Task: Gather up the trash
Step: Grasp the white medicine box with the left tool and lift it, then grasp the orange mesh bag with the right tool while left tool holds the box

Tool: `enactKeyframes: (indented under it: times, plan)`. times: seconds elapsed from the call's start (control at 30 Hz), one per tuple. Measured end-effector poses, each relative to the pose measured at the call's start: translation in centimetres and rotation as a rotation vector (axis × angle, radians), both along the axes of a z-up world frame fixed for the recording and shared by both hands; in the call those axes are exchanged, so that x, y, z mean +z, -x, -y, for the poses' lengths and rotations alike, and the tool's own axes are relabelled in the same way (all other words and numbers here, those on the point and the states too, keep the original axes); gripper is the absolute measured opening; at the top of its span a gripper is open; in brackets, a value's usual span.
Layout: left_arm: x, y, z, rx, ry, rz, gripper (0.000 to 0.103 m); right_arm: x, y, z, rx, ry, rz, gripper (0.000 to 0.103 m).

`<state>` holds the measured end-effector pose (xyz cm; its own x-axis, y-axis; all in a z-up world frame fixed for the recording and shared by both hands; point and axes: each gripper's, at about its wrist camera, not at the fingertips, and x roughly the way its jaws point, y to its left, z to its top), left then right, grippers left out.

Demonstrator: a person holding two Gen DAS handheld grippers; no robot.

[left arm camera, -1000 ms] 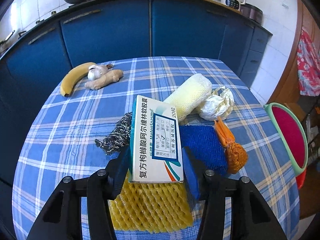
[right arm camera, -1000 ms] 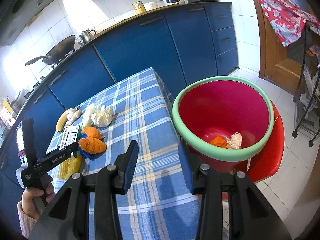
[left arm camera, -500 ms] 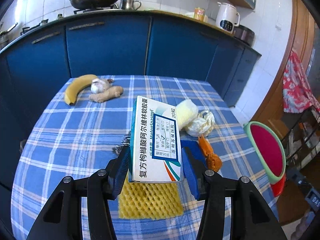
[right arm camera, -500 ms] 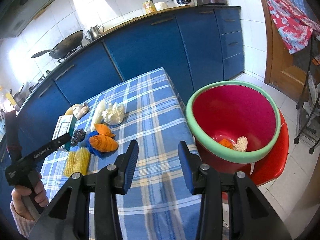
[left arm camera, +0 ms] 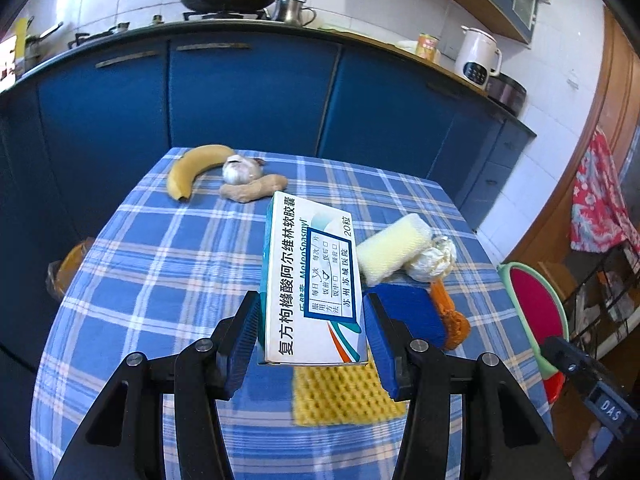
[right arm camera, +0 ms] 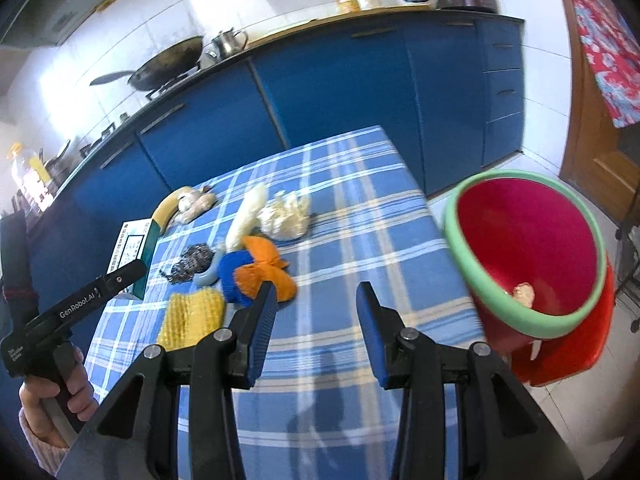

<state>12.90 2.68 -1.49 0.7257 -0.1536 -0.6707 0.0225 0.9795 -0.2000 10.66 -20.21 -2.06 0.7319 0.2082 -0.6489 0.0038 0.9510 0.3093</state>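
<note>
Left wrist view first, from the largest thing down. Below and ahead of the left claw [left arm camera: 312,340] spreads the table [left arm camera: 152,280] under its blue plaid cloth. Off to that claw's right, past the table edge and lower, stands the red bin [left arm camera: 536,312] with the green rim, the place trash seems bound for. Held up off the cloth between the pads is a white and teal medicine box [left arm camera: 310,280], its long axis running straight out along the fingers, the near end clamped at a middling width. Under and just right of the box lie a yellow foam net [left arm camera: 344,392], a blue mesh wad [left arm camera: 408,312], an orange mesh bag [left arm camera: 452,316], a pale foam sleeve [left arm camera: 394,248] and a crumpled white wrapper [left arm camera: 434,260]. Far ahead to the left sit a banana [left arm camera: 192,168], a garlic bulb [left arm camera: 238,168] and a ginger root [left arm camera: 252,190]; I take these for food, not trash.

From the right wrist, the right claw [right arm camera: 316,328] hangs partly open with nothing between its jaws, over bare cloth. The bin [right arm camera: 528,312] is close on its right, nearer this hand than the other. A steel scourer [right arm camera: 188,264] lies ahead to its left. Judging by this, the box must travel rightward, across the pile, to clear the rim.
</note>
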Motion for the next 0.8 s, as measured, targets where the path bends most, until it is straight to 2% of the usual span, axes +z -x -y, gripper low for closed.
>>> enactKeyframes:
  times: [0.4, 0.8]
  plan:
    - [-1.0, -0.3, -2.7, 0.037, 0.041, -0.019, 0.053, -1.7, -3.8, -5.5, 0.105, 0.014, -0.06, 0.043]
    - [-2.1, -0.8, -3.6, 0.045, 0.063, -0.041, 0.053, -3.7, -6.7, -6.2, 0.102, 0.0, -0.115, 0.041]
